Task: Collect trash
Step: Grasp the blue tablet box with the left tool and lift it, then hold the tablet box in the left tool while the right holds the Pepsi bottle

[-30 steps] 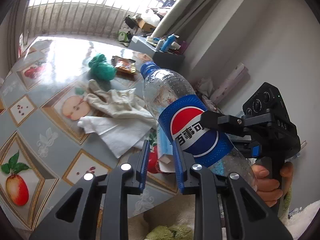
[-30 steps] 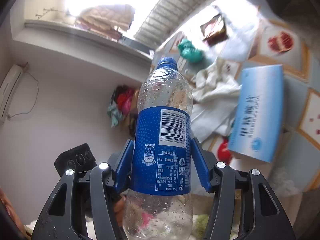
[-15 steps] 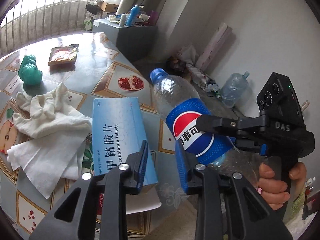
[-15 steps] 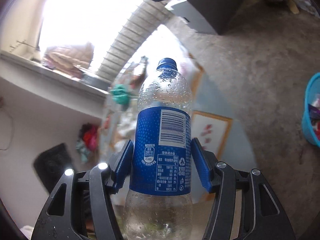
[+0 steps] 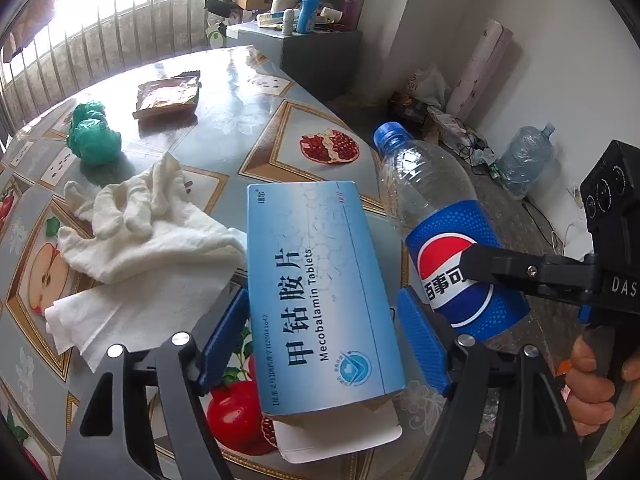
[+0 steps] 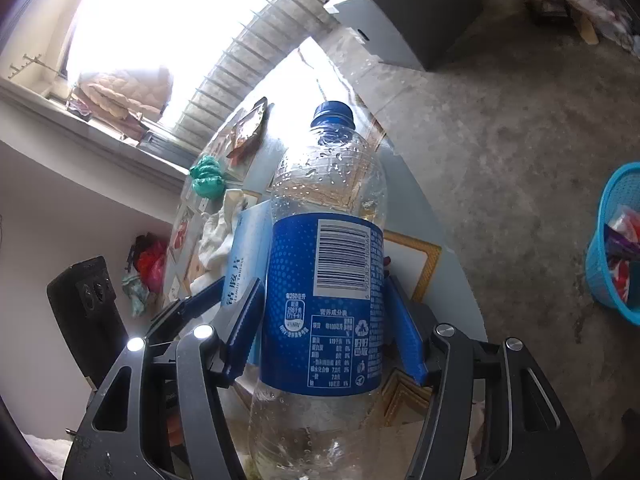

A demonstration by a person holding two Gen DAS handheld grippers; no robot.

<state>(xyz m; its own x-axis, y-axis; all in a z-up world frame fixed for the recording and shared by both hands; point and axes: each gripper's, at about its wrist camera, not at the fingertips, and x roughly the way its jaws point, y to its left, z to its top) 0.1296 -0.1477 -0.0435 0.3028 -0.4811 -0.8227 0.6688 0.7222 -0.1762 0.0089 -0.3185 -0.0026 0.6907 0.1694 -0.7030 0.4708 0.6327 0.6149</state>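
The right gripper (image 6: 324, 324) squeezes a clear soda bottle (image 6: 324, 300), holding it in the air beside the table (image 5: 256, 120). The left gripper (image 5: 324, 340) is spread wide around a blue box (image 5: 316, 292) lying at the table's near edge. Farther off lie a white cloth (image 5: 136, 216), a green bag (image 5: 92, 136) and a snack wrapper (image 5: 168, 96).

Right tongs (image 6: 324, 320) clamped shut, left tongs (image 5: 324, 336) spread wide.

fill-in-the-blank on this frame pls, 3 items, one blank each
1. The right hand-held gripper is shut on the ____ bottle.
2. The left hand-held gripper is open, its fingers either side of a blue ____ box.
3. The basket on the floor is coloured ____.

Missing words: Pepsi; tablet; blue
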